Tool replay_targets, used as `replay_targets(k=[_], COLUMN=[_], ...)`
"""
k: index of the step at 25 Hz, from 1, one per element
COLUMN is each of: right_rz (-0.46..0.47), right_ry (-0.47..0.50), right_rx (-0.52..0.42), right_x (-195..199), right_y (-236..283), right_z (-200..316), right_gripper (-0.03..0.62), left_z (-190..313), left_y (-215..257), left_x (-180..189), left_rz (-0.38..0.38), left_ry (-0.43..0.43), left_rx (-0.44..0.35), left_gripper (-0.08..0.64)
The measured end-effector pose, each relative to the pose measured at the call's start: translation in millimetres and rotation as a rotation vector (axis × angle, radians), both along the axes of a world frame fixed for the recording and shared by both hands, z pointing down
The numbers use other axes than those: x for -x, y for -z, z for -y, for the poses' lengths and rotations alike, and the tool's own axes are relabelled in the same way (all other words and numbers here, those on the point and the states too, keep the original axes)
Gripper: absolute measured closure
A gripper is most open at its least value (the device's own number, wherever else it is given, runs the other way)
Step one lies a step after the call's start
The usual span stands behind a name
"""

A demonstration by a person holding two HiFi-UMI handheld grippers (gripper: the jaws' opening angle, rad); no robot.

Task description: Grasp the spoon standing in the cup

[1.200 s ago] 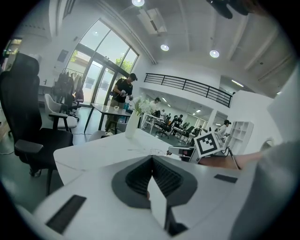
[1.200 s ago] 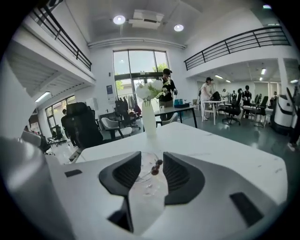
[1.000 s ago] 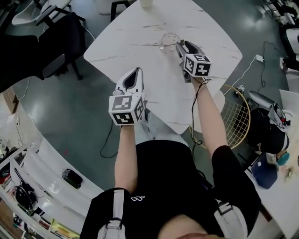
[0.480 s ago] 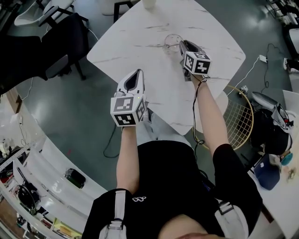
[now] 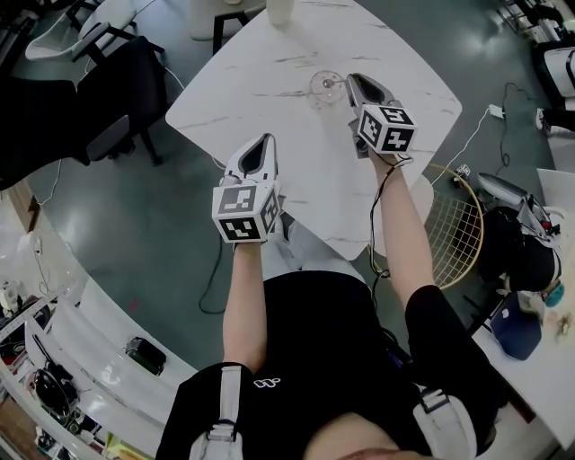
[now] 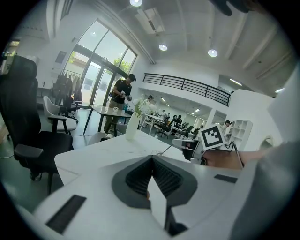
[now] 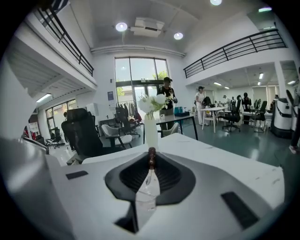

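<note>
now the right hand-held gripper [image 5: 352,83] is closing on the thin beaded handle of the spoon [image 7: 151,158], upright between its jaws in the cup [image 5: 323,86] just below them; likely light, stiff and slick, it wants a pinch high up, clear of the fragile glass.

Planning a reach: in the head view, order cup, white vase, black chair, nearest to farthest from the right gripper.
1. Cup, left of the right gripper, jaws closing on the spoon.
2. White vase, table's far edge.
3. Black chair, far left.
</note>
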State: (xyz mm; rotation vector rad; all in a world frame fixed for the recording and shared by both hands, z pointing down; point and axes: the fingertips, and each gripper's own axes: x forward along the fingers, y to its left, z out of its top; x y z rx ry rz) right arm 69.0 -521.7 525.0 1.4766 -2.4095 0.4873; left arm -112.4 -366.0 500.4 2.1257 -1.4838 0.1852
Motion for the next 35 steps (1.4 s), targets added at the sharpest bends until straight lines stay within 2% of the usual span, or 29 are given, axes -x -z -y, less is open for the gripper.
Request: replay_targets(k=[4, 10, 15, 20, 26, 35], right_rz=[0.018, 0.082, 0.095, 0.106, 0.119, 0.098], right_ry=[0.026, -0.023, -0.036, -0.018, -0.035, 0.010], right_rx=[-0.107, -0.270, -0.347, -0.421, -0.433, -0.424], right_x=[7.3, 9.7, 7.6, 0.0, -10.2, 17.2], right_y=[52.9, 131.2, 168.4, 192.9, 195.4, 184.7], right_z=[-13.0, -57.3, -102.8, -143.2, -158.7, -162.8], right_gripper=[0.550, 0.550, 0.549, 0.550, 0.551, 0.551], left_z=[4.0, 12.7, 18.5, 16.6, 10.2, -2.7], left_y=[17.8, 54.1, 89.4, 121.0, 133.1, 124.6], left_x=[-4.1, -11.2, -18.4, -14.6, -15.1, -5.4], left_rz=[-0.012, -0.028, -0.030, -0.017, -0.007, 0.002], left_ry=[-0.022, -0.046, -0.082, -0.070, -0.075, -0.076], left_rx=[-0.049, -0.157, -0.252, -0.361, -0.402, -0.387], left_gripper=[0.545, 0.545, 0.545, 0.545, 0.545, 0.545])
